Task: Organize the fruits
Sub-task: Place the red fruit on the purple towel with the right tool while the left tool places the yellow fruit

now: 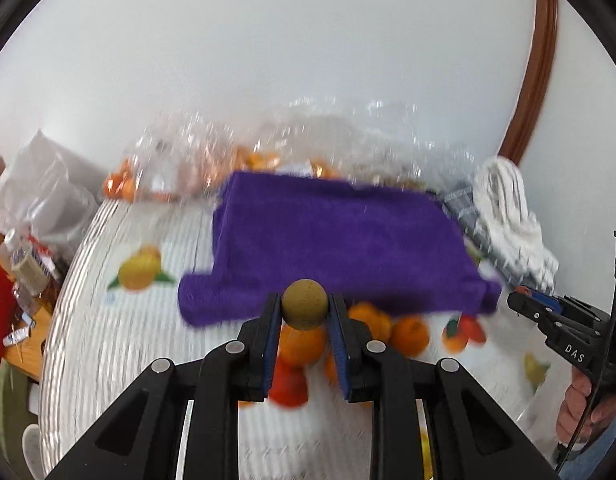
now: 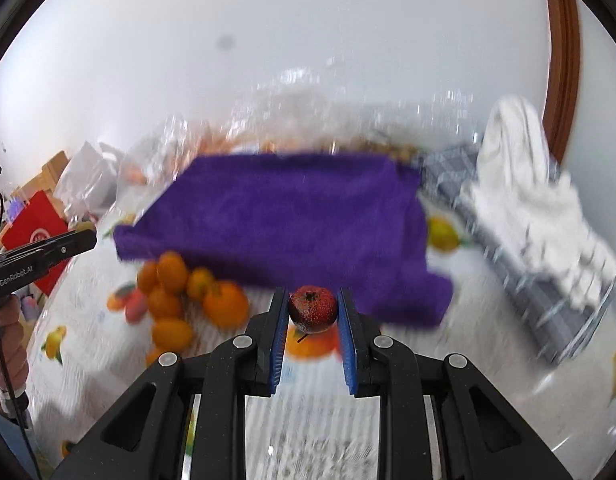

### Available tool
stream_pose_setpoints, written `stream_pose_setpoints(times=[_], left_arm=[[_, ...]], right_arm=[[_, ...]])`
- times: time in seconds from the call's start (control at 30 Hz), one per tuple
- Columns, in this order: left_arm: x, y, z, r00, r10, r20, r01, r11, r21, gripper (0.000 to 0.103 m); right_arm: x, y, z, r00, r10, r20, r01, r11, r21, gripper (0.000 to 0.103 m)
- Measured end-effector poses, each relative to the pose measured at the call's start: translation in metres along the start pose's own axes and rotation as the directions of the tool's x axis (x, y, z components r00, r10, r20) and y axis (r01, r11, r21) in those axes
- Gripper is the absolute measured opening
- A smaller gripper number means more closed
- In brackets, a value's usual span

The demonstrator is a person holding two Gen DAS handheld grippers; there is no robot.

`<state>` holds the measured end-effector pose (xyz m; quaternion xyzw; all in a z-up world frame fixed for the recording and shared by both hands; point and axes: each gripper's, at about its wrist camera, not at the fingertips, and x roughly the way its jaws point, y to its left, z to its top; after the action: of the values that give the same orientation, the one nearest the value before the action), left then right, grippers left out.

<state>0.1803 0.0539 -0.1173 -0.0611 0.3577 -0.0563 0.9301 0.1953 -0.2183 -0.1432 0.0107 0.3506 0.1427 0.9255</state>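
Worktop (image 1: 107, 340) w/ fruit-print cover; purple towel (image 1: 332, 236) spread mid-worktop. Oranges (image 2: 175, 300) piled just beside towel's near edge. Left hand-held gripper (image 1: 304, 310) clamps tan round fruit (image 1: 304, 307); right hand-held gripper (image 2: 312, 312) clamps dark red fruit (image 2: 312, 309), both near towel edge.

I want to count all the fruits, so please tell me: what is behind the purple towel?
Behind the purple towel lie clear plastic bags with some orange fruits inside. The picture is blurred and the towel covers the middle, so they cannot be counted.
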Motion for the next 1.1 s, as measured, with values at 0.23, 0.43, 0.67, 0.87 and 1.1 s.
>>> stream_pose_setpoints(times=[0.23,0.43,0.67,0.87,1.1], left_arm=[[0.021,-0.013,0.063,0.999,0.038,0.035,-0.039,0.999,0.029,0.023],[0.072,-0.008,0.083,0.995,0.102,-0.004,-0.101,0.994,0.052,0.023],[0.120,0.009,0.082,0.992,0.114,-0.049,-0.114,0.993,0.003,0.023],[0.150,0.016,0.071,0.985,0.114,-0.128,-0.112,0.993,0.028,0.023],[0.161,0.008,0.061,0.980,0.133,-0.147,-0.123,0.989,0.077,0.023]], right_arm=[[0.018,-0.005,0.076,0.999,0.000,0.043,-0.001,1.000,0.022,0.024],[0.056,0.007,0.120,0.998,0.031,0.061,-0.033,0.999,0.031,0.024],[0.108,0.006,0.129,0.998,0.067,0.018,-0.068,0.996,0.057,0.024],[0.141,-0.003,0.111,0.995,0.080,-0.061,-0.076,0.995,0.069,0.024],[0.150,-0.008,0.105,0.996,0.038,-0.076,-0.035,0.998,0.043,0.024]])
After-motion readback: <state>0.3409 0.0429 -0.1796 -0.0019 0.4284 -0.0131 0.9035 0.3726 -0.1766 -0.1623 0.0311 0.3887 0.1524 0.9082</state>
